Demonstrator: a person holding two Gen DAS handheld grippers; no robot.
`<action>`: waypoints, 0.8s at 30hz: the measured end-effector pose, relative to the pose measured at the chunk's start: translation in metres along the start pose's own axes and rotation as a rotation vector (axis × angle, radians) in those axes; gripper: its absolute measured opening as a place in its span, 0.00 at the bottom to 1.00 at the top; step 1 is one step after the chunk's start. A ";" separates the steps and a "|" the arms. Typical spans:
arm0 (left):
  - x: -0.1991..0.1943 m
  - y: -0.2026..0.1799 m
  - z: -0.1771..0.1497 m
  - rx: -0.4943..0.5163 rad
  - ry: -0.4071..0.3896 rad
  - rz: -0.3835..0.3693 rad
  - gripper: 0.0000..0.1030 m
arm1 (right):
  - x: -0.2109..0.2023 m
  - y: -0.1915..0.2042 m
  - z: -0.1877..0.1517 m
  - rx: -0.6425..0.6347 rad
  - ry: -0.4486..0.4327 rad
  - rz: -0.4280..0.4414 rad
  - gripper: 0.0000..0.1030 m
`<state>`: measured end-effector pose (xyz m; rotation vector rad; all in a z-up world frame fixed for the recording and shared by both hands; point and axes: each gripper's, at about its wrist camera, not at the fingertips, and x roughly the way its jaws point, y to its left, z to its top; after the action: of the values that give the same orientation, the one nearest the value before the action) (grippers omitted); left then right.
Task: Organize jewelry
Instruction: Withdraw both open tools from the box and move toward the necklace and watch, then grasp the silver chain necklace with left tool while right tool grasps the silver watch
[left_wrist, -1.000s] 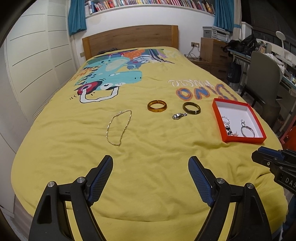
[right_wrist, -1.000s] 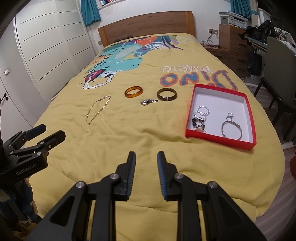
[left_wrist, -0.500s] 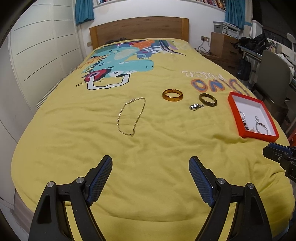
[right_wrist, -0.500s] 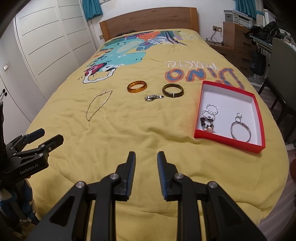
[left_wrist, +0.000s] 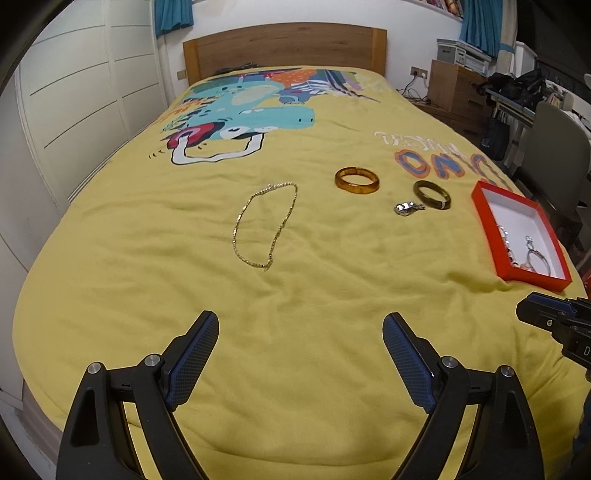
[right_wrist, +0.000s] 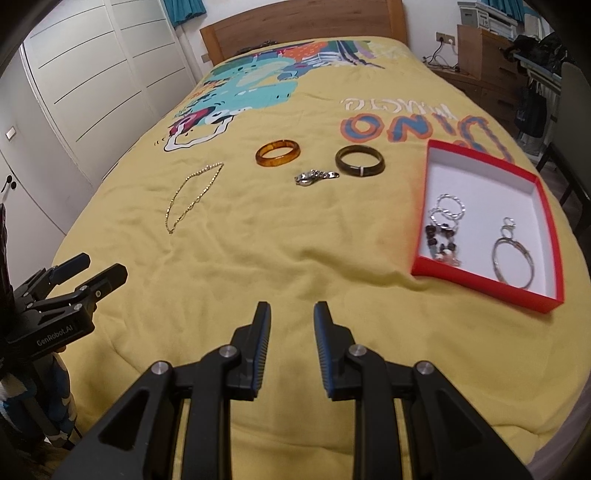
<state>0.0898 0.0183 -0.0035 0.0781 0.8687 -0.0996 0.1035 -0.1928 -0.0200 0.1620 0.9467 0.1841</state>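
Nearest, the left claw (left_wrist: 300, 326) hangs over a yellow bed (left_wrist: 314, 295), its jaws wide apart and just opened further, with nothing between them. The right claw (right_wrist: 291, 314) hovers over the bed with a narrow gap, empty. Farther off, a gold chain (left_wrist: 264, 225) lies on the bed. To the right sits a red box (right_wrist: 546, 206) holding silver hoops (right_wrist: 448, 206), a beaded piece (right_wrist: 441, 242) and a silver bangle (right_wrist: 513, 264). Beyond lie a silver clasp (right_wrist: 314, 176), an amber bangle (right_wrist: 277, 152) and a dark bangle (right_wrist: 359, 161).

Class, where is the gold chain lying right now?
In the left wrist view, the gold chain lies on the yellow bedspread, left of the amber bangle.
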 end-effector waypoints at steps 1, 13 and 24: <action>0.003 0.001 0.001 -0.002 0.005 0.001 0.87 | 0.005 -0.001 0.003 0.002 0.005 0.006 0.22; 0.058 0.029 0.023 -0.044 0.041 0.015 0.91 | 0.063 -0.007 0.053 0.039 0.021 0.063 0.36; 0.123 0.056 0.061 -0.083 0.064 -0.043 0.93 | 0.139 -0.019 0.107 0.150 0.053 0.117 0.36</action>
<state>0.2213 0.0602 -0.0565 -0.0153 0.9381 -0.1015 0.2717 -0.1856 -0.0726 0.3529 1.0043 0.2263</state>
